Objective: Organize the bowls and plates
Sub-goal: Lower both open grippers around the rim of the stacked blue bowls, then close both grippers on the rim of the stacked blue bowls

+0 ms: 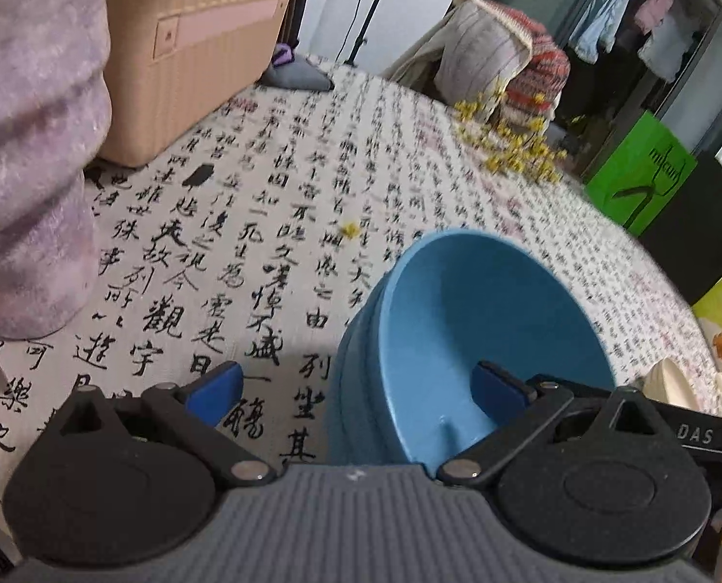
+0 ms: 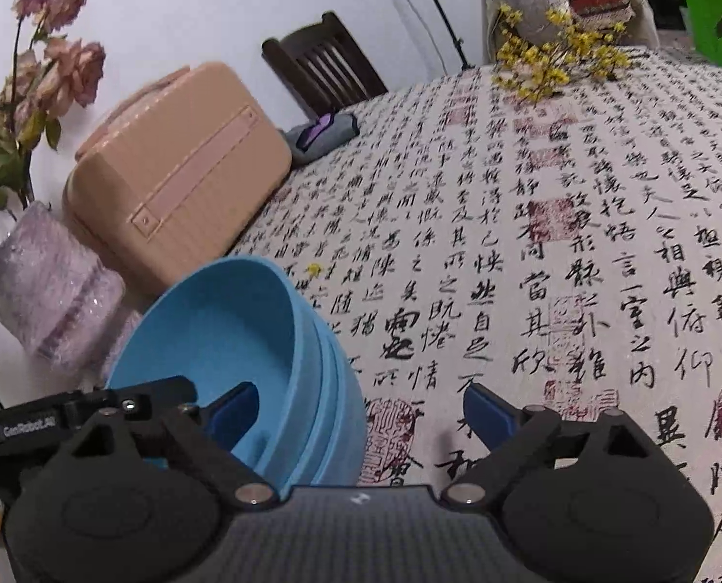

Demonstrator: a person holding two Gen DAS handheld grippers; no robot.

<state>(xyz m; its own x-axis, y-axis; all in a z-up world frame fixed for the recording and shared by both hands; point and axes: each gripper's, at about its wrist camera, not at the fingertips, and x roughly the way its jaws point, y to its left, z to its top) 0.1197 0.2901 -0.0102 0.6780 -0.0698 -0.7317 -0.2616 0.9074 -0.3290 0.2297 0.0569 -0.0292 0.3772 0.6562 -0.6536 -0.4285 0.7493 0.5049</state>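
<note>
A stack of matte blue nested bowls (image 2: 244, 354) sits near the table's (image 2: 579, 243) front edge, gathered for tidiness. Both the left gripper (image 1: 356, 388) and right gripper (image 2: 361, 413) straddle its rim with jaws spread, gripping nothing.

A stack of nested bowls (image 2: 244, 340) stands on the tabletop (image 2: 579, 243); behind it to the left sits a case (image 2: 176, 170), with a vase (image 2: 45, 291) left of that; a flower sprig (image 2: 555, 63) lies at the far edge; a chair (image 2: 322, 63) stands beyond the tabletop.
</note>
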